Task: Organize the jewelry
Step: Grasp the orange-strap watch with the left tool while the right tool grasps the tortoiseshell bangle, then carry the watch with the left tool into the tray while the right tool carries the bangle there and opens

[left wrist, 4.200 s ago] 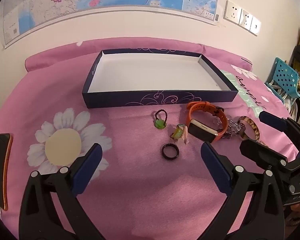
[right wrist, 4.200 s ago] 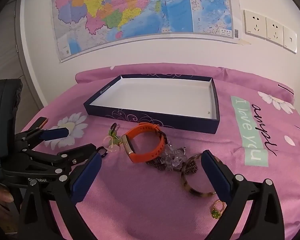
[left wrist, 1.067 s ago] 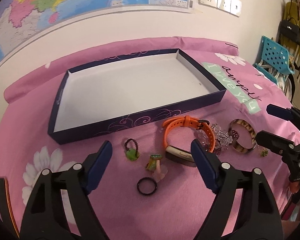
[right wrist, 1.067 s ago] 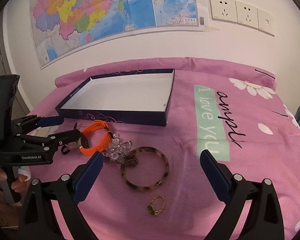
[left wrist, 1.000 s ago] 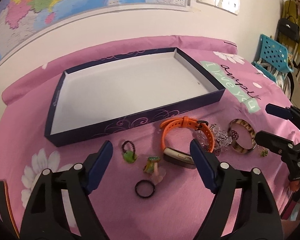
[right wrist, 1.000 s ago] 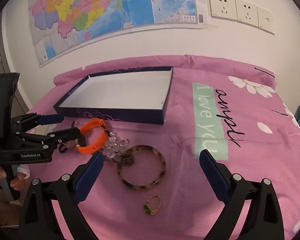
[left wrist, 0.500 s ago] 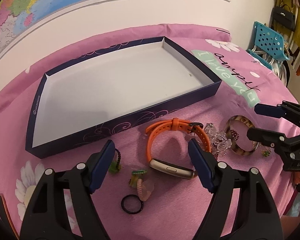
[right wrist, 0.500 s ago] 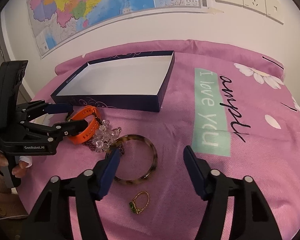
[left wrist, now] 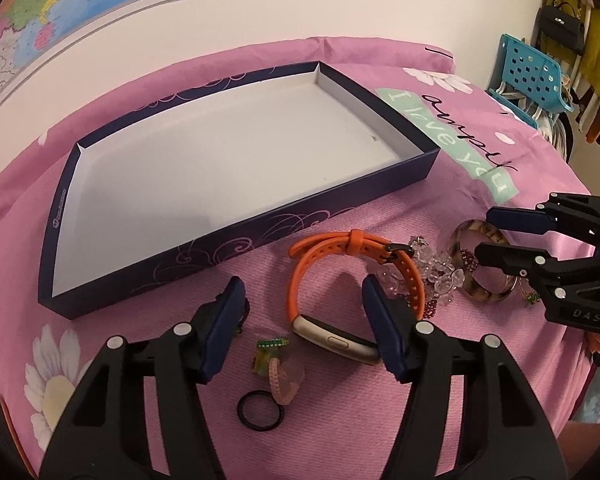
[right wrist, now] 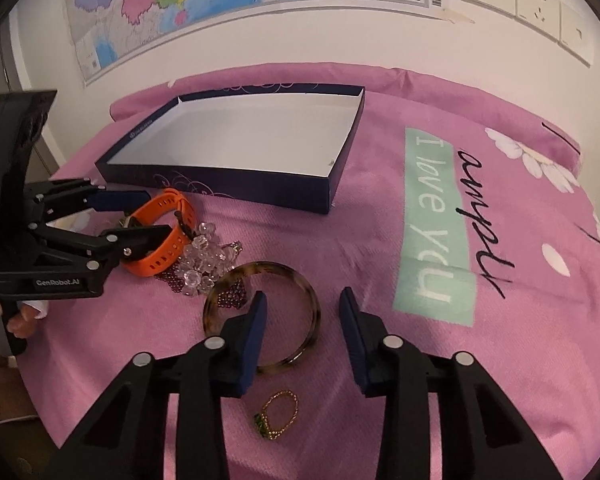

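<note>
On a desk draped in a pink flowered cloth (right wrist: 380, 240), two hand-held grippers are working over a scatter of jewelry in front of a shallow navy box (left wrist: 236, 248) with a bare white floor. The left gripper (left wrist: 302, 322) is closing its half-open fingers around an orange watch (left wrist: 340, 280); the band is sitting between the blue pads, which are not yet pressing it. The right gripper (right wrist: 302, 330) is narrowing its fingers too, straddling the near right rim of a tortoiseshell bangle (right wrist: 262, 316), one pad inside the ring and one outside, neither gripping. A cluster of clear beads (right wrist: 202, 260) is lying between watch and bangle, touching both. A gold ring with a green stone (right wrist: 278, 414) is resting just below the bangle. Near the left gripper, a black ring (left wrist: 260, 410) and a pink-and-green trinket (left wrist: 278, 362) are lying on the cloth.
</note>
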`<state>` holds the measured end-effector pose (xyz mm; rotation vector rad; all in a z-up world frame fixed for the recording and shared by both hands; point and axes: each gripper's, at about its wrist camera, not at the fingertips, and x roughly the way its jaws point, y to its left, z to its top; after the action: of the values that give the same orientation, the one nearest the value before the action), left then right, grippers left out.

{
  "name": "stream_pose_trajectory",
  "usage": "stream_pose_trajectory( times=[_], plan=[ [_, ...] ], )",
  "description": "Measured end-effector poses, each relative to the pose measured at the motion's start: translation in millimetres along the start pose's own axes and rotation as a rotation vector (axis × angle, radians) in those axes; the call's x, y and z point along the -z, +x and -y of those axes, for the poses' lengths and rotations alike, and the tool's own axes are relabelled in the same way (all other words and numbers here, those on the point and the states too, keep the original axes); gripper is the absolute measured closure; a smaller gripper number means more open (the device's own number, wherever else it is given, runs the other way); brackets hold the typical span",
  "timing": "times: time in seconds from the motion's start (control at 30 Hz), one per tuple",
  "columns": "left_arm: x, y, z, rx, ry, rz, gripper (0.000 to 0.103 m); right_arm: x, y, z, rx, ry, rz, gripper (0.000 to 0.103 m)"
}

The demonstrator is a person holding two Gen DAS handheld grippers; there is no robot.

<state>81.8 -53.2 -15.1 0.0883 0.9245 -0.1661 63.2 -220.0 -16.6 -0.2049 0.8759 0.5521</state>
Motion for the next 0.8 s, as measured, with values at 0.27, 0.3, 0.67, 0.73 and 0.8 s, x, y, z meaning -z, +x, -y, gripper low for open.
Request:
stream_pose_trajectory(
  times=[0.27,0.3,0.67,0.73,0.8],
  plan=[
    [-1,1,1,0.005,0.007,-0.012,0.072,-2,0,3,0.002,-0.009,-0.003,0.098],
    [-1,1,1,0.002,0.008,-0.011,0.075,-2,0,3,0.001,-0.008,-0.002,0.098],
    [-2,-17,-7,0.062,-0.044,0.025,0.091,-12,-27,21,-0.081,0.081,0.097,0.097],
    [-3,-23,-10,0.076,-0.058,0.035,0.092,-16,-32,21,-0.092,0.083,0.118,0.097],
    [-5,-29,-15,0.081,-0.075,0.048,0.092,-19,-36,20,-0.095,0.081,0.133,0.098]
  ],
)
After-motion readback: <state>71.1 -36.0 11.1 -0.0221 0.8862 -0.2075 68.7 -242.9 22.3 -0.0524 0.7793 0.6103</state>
